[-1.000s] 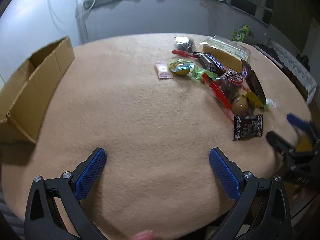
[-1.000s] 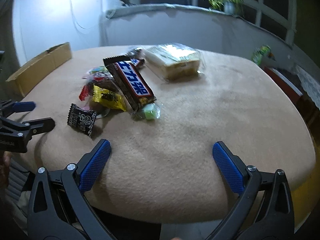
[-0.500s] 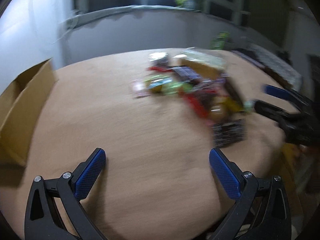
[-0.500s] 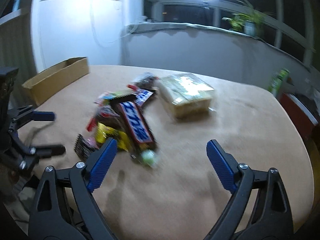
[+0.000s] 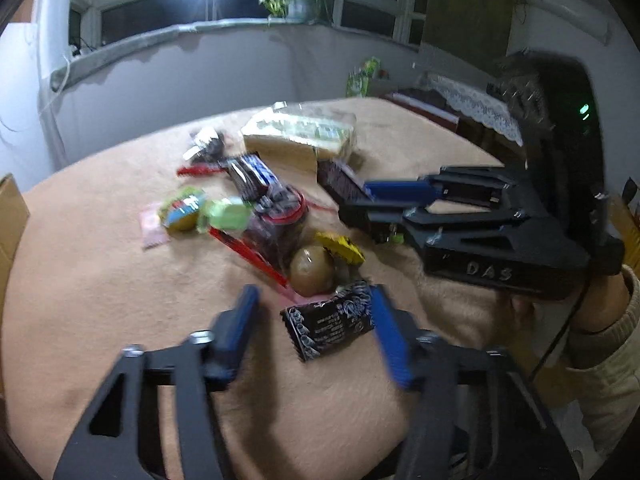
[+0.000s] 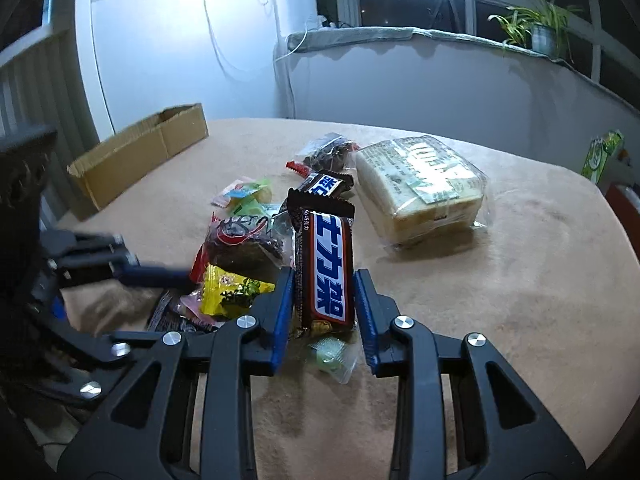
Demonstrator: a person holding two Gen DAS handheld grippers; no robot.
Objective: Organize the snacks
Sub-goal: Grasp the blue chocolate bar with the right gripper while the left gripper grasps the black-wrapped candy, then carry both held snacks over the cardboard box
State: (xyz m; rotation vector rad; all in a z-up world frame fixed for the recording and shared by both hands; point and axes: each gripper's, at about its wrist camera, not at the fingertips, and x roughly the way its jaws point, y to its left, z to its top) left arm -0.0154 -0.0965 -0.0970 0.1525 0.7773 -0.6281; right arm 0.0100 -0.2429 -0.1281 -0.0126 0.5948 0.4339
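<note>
Tan fleece over the whole surface point(image 6: 520, 260); carried the snack heap near its middle, within reach of both hands. Kept a cardboard box point(image 6: 140, 156) open at the far left edge, well apart from the heap, probably as the place for sorted snacks. Held a wrapped bread pack point(image 6: 420, 188) flat just beside the heap, clear film glaring under the lamp.

Came in low at the heap's near end with the right gripper point(image 6: 324, 276): had just been closing and clamped the chocolate bar point(image 6: 326, 264), one blue pad on each long side, likely to lift it out lengthwise without dragging its neighbours. Showed a brown wrapper with white lettering on blue, far end propped on other sweets.

Reached in with the left gripper point(image 5: 314, 300) too, blurred: had just been closing but gripped nothing yet. Straddled the black sachet point(image 5: 332, 322), touching it with the right-hand pad only. Looked like crinkled glossy foil with white print, flat at the heap's near edge, just beside a round brown sweet point(image 5: 312, 270).
</note>
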